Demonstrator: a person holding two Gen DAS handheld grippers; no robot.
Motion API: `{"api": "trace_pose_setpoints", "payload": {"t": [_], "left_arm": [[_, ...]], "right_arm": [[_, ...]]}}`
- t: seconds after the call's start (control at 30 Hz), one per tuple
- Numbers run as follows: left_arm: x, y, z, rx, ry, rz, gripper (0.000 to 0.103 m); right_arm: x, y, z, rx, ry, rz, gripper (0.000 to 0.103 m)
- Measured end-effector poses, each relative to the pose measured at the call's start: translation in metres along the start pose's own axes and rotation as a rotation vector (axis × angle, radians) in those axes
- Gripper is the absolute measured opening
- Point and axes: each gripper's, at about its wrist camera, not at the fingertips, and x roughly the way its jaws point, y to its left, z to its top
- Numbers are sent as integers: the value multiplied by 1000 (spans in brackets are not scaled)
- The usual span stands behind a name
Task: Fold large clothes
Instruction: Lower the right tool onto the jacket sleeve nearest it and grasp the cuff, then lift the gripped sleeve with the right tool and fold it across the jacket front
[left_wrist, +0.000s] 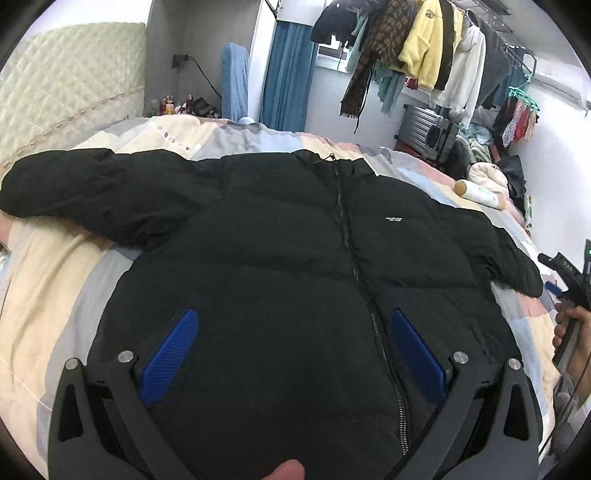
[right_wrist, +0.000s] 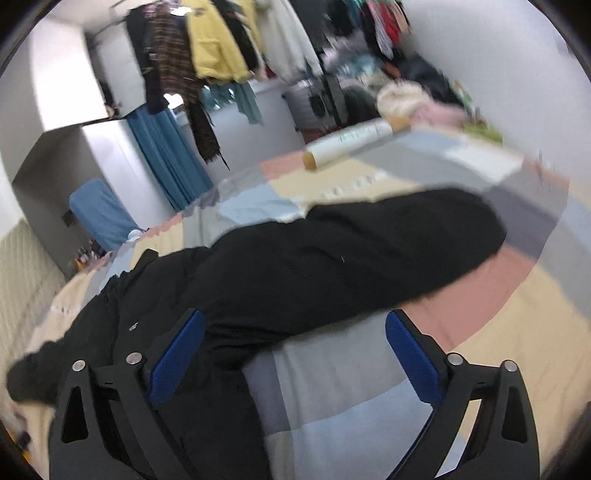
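A black puffer jacket (left_wrist: 280, 251) lies front-up and zipped on the bed, with both sleeves spread out sideways. My left gripper (left_wrist: 293, 325) is open above the jacket's lower front, its blue pads on either side of the zipper area. My right gripper (right_wrist: 293, 328) is open near the jacket's right sleeve (right_wrist: 369, 251); its left pad (right_wrist: 177, 362) is over the black fabric and its right pad over the bedspread. The right gripper also shows at the edge of the left wrist view (left_wrist: 565, 280), held in a hand beside the sleeve cuff.
The bed has a pastel patchwork bedspread (right_wrist: 362, 380). A white cylindrical bottle (left_wrist: 480, 194) lies on the bed beyond the right sleeve. A quilted headboard (left_wrist: 70, 81) stands at the left. A clothes rack (left_wrist: 436, 51) and a suitcase (left_wrist: 428, 129) stand behind the bed.
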Motion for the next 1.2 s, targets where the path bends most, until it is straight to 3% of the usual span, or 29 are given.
{"api": "trace_pose_setpoints", "payload": {"t": [0.2,0.53,0.9,1.07,1.2], "left_arm": [[2,5,1,-9,-2,9,103],[21,14,-1,-31,6,31,103],[44,21,0,-52,23,67,103],[54,22,-1,-49,39,77,103],[60,21,-2,-46,51,82,103]], "right_arm": [[41,-53,2,243,88,71,96],[88,-116,9,570,78,105,96],[138,-121,55,544,7,210,97],[143,-128,67,547,-68,247,95],[147,-138,70,578,-105,241,81]]}}
